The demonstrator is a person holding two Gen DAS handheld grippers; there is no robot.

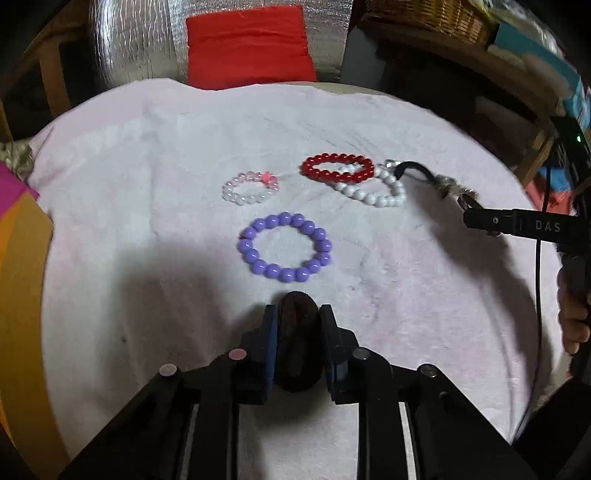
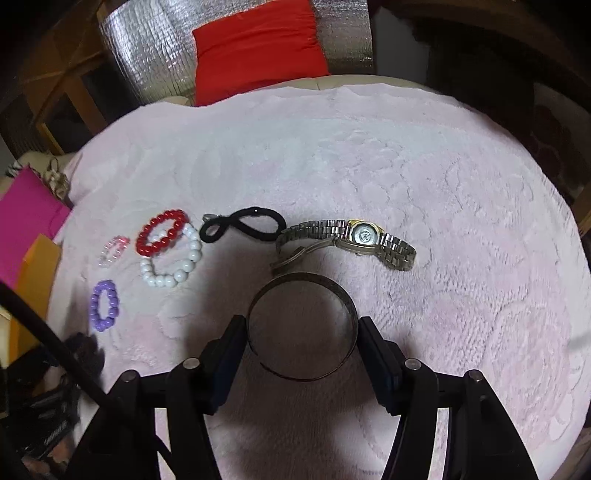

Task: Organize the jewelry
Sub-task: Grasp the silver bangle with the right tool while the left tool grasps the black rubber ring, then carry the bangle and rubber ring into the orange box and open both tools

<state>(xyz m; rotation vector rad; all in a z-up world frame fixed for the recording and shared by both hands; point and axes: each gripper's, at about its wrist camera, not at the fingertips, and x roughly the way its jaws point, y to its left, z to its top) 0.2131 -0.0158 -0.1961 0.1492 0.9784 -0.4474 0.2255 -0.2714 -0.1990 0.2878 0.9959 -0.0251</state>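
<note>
My left gripper (image 1: 297, 310) is shut on a dark fuzzy band (image 1: 297, 354), low over the pink towel (image 1: 147, 166). Just beyond it lies a purple bead bracelet (image 1: 284, 218), then a clear-pink one (image 1: 236, 195), and a red one (image 1: 314, 171) overlapping a white one (image 1: 369, 200). In the right wrist view my right gripper (image 2: 302, 321) spans a metal cuff bangle (image 2: 303, 278), one pad touching each side. Behind the bangle lie a metal watch (image 2: 364, 234) and a black hair tie (image 2: 243, 221). The bead bracelets lie further left, the purple one (image 2: 96, 317) nearest.
A red cushion (image 2: 258, 48) and silver foil sheet (image 2: 147, 55) stand behind the towel (image 2: 443, 184). Pink and orange boxes (image 2: 26, 218) sit at the left edge, and a wicker basket (image 1: 424, 14) at the back right. A hand (image 1: 576, 325) shows at the right edge.
</note>
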